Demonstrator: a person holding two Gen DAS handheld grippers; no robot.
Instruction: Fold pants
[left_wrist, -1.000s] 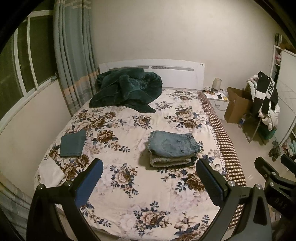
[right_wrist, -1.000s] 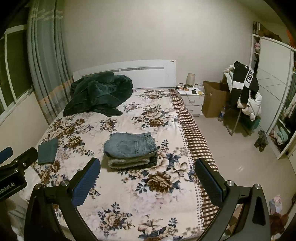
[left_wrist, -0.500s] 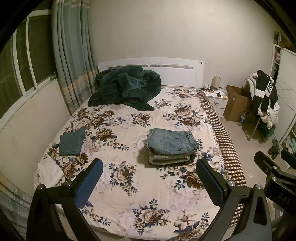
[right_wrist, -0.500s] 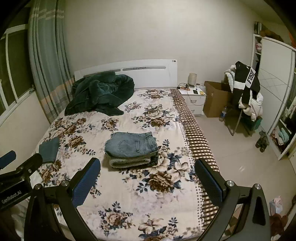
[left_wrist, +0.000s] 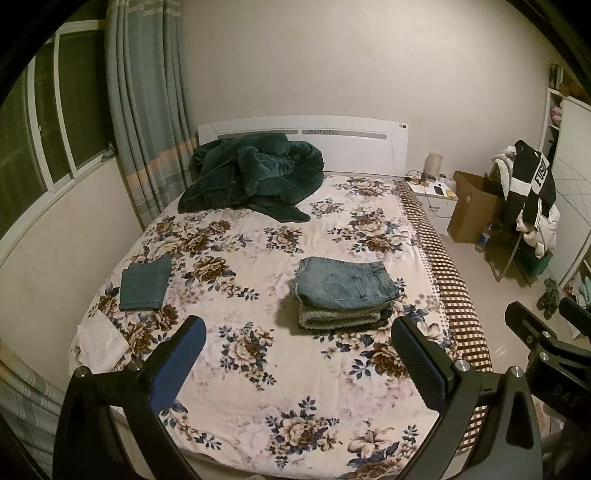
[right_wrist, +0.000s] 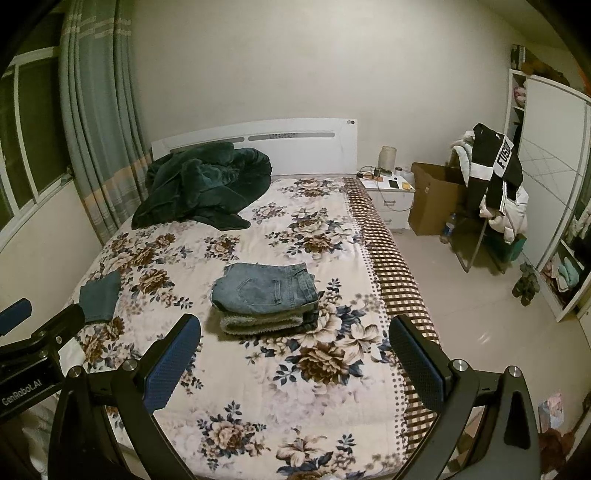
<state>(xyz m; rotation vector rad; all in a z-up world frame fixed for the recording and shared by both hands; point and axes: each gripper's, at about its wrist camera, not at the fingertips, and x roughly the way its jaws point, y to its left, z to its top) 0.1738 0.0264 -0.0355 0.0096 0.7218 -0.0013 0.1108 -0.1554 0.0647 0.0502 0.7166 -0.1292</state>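
The bed (left_wrist: 295, 387) with its flowered cover fills the room; a dark green blanket (left_wrist: 255, 177) is heaped by the headboard. Folded jeans (left_wrist: 345, 282) top a small stack of folded pants right of the middle, and a smaller folded teal piece (left_wrist: 144, 282) lies well apart toward the window side. Both grippers hang above the foot, touching nothing: left gripper (left_wrist: 299, 365) with fingers spread wide, right gripper (right_wrist: 295, 363) the same

Home bedrm – floral bed (left_wrist: 295, 387), nightstand (right_wrist: 393, 199), curtains (left_wrist: 147, 110).
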